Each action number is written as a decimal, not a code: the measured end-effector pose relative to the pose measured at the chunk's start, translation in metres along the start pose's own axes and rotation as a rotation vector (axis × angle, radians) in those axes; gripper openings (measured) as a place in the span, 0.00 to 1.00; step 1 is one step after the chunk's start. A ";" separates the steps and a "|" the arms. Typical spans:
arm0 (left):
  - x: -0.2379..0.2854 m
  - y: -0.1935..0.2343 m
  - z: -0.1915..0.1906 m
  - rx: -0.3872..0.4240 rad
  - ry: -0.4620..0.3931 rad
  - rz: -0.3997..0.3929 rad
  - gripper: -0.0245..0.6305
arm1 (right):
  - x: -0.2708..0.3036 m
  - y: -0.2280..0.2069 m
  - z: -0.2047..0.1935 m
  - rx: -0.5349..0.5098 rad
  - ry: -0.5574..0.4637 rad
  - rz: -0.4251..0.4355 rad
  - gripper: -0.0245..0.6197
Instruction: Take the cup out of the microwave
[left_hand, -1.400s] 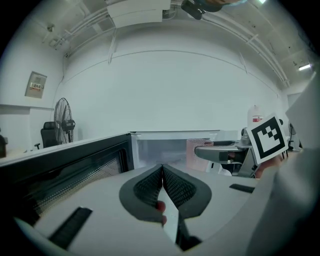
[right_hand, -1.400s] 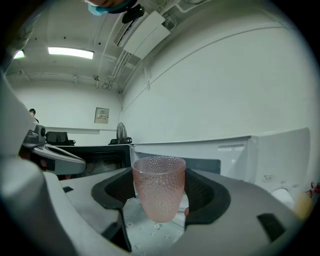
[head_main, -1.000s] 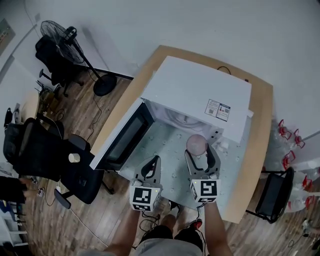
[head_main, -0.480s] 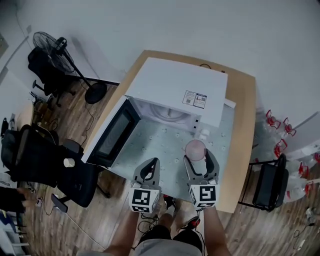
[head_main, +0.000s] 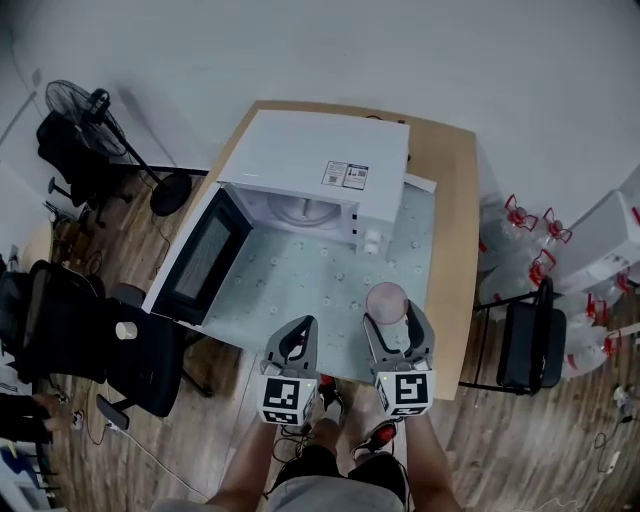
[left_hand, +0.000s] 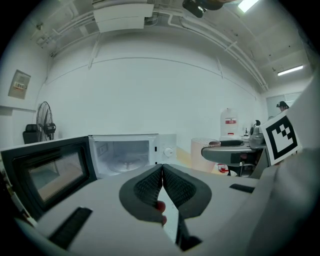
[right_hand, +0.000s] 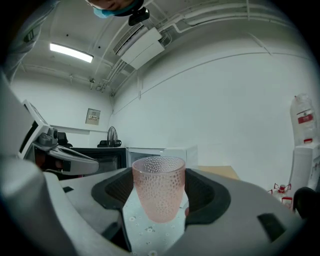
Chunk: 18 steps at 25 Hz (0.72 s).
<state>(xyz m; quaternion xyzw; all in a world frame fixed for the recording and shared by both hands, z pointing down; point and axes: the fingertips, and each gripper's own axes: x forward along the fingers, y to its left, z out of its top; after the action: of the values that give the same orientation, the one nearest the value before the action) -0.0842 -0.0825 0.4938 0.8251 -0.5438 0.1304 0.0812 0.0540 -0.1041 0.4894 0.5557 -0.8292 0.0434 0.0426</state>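
My right gripper is shut on a pink dimpled cup, held upright above the right part of the table, well out in front of the white microwave. In the right gripper view the cup sits squarely between the black pads. The microwave door hangs wide open to the left, and its cavity with the glass turntable is bare. My left gripper hovers near the table's front edge with its jaws pressed together on nothing; the left gripper view shows its pads touching.
A pale patterned mat covers the wooden table. A standing fan and black office chairs are on the left. Right of the table stand a black chair and water bottles.
The cup in my right gripper has drawn back from the microwave toward the table's front right. The head view has shifted, so the microwave now appears farther away and to the left.
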 end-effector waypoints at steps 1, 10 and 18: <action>-0.001 -0.005 -0.002 0.000 0.003 -0.005 0.07 | -0.005 -0.003 -0.002 0.001 0.002 -0.005 0.55; -0.007 -0.041 -0.020 0.009 0.020 -0.036 0.07 | -0.042 -0.019 -0.033 0.005 0.024 -0.045 0.55; -0.004 -0.058 -0.046 0.010 0.053 -0.048 0.07 | -0.060 -0.028 -0.070 0.021 0.062 -0.058 0.55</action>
<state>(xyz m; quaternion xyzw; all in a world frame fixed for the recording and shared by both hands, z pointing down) -0.0377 -0.0434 0.5370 0.8344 -0.5210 0.1530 0.0947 0.1044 -0.0518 0.5521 0.5783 -0.8105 0.0682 0.0635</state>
